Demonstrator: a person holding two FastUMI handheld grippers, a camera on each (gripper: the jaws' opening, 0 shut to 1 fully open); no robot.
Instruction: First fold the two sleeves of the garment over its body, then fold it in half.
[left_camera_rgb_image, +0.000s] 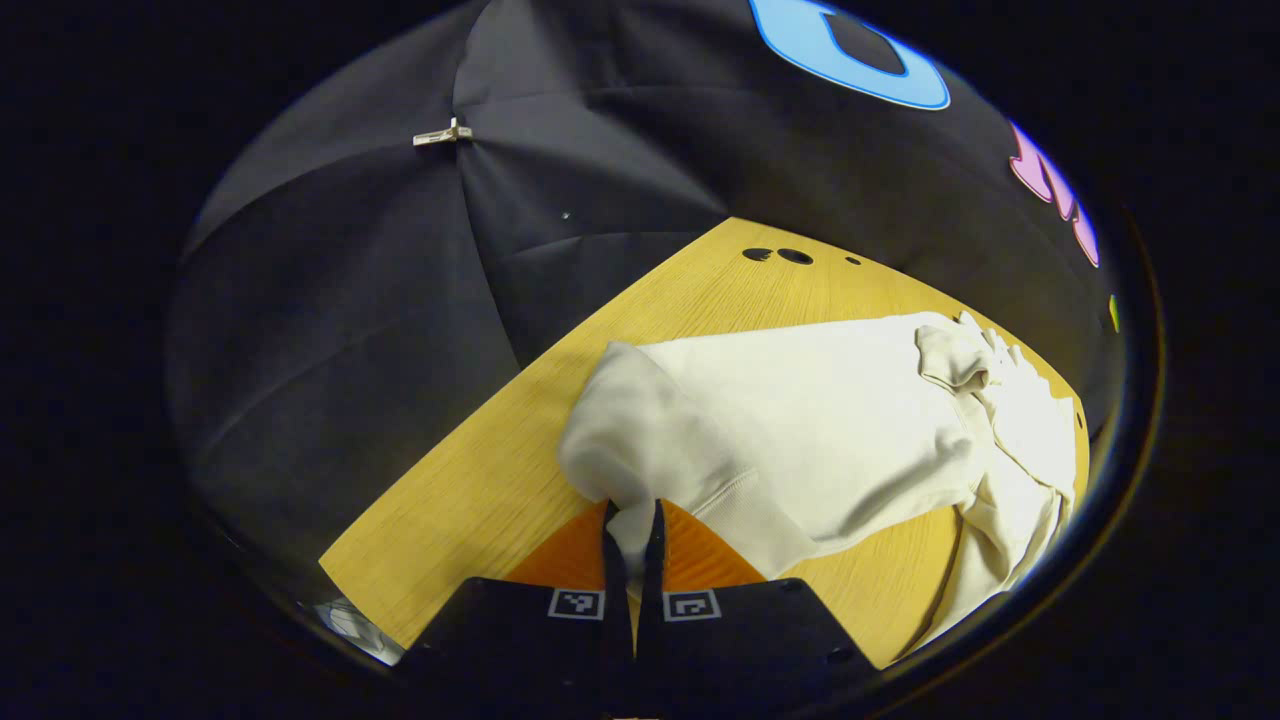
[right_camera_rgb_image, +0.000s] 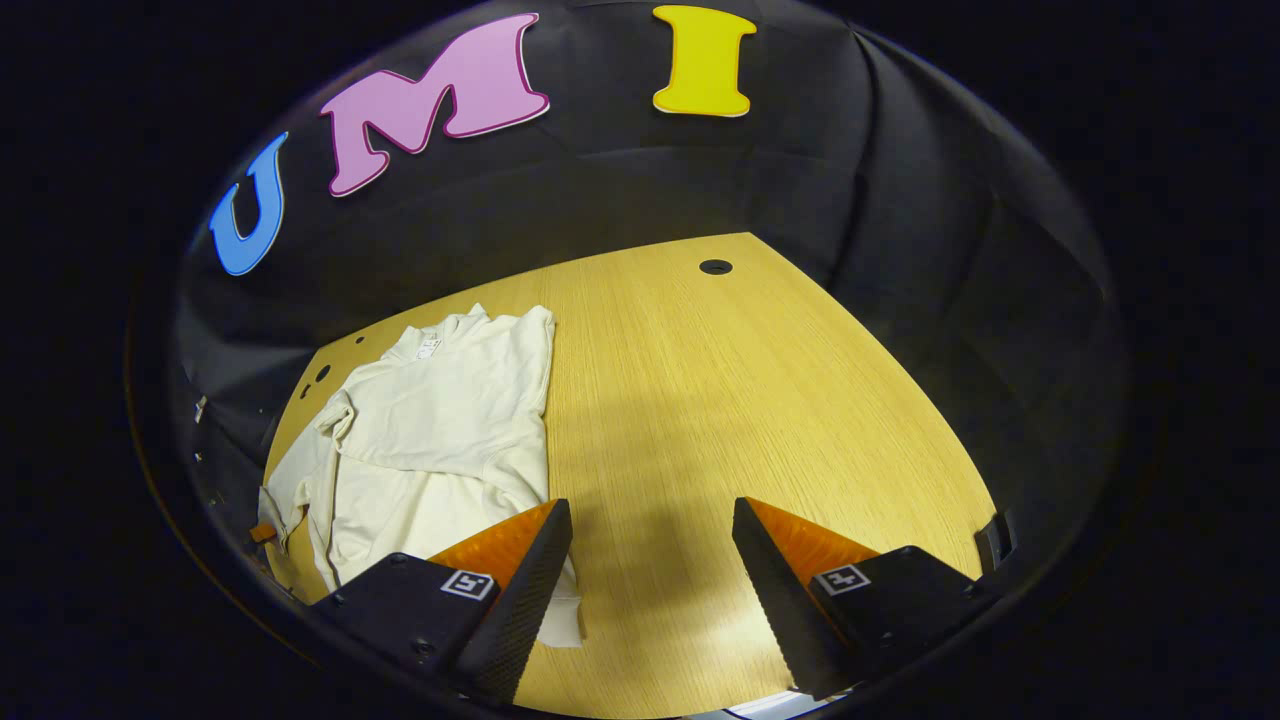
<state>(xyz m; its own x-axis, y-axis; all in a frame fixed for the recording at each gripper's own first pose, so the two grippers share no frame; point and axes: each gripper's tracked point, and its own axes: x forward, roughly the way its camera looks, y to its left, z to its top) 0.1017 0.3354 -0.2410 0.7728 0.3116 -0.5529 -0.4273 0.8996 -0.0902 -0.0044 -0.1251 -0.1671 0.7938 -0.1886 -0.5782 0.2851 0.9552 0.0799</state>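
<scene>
Your left gripper (left_camera_rgb_image: 632, 540) is pinched tight on the garment's (left_camera_rgb_image: 820, 430) sleeve (left_camera_rgb_image: 640, 440); the body stretches ahead and rightward on the table (right_camera_rgb_image: 720, 400). Your right gripper (right_camera_rgb_image: 650, 560) hovers wide open, holding nothing.

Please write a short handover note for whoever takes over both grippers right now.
Left gripper: jaws shut on a lifted fold of the cream garment, apparently a sleeve.
Right gripper: jaws open, holding nothing, above the wooden table beside the garment's edge.
Garment lies on the table, collar toward the booth wall; one sleeve already looks folded over the body.
Left: lay the held sleeve over the body, release, then fold the garment in half.
</scene>
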